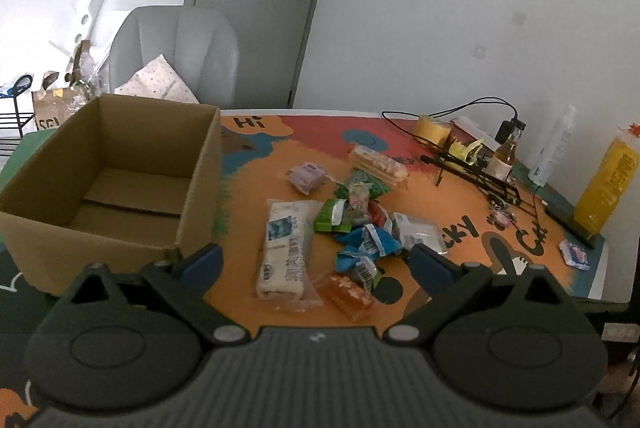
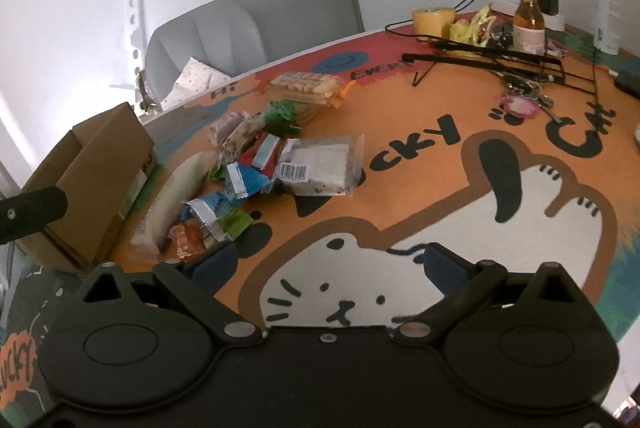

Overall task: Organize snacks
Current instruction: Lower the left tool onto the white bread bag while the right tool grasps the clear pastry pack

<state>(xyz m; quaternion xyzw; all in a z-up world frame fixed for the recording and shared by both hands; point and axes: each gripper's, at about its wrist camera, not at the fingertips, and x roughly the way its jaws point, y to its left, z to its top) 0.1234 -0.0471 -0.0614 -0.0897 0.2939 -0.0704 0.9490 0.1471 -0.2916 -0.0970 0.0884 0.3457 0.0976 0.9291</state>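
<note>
A pile of wrapped snacks (image 1: 356, 224) lies on the orange cartoon mat: a long white bread pack (image 1: 284, 248), blue packets (image 1: 368, 244), green packets (image 1: 332, 216), an orange jelly pack (image 1: 348, 292), a biscuit pack (image 1: 378, 164). An open, empty cardboard box (image 1: 116, 172) stands left of the pile. My left gripper (image 1: 316, 264) hovers open above the near end of the pile, holding nothing. My right gripper (image 2: 328, 260) is open over the white cat drawing, right of the snack pile (image 2: 256, 168). The cardboard box (image 2: 92, 180) sits at the left of the right wrist view.
At the table's far right are a yellow tape roll (image 1: 432, 130), a small bottle (image 1: 506, 152), black cables and a wire stand (image 1: 480, 180), keys (image 2: 520, 104), a yellow bag (image 1: 608, 184). A grey chair (image 1: 176, 52) stands behind the box. The left gripper's body (image 2: 32, 212) shows at left.
</note>
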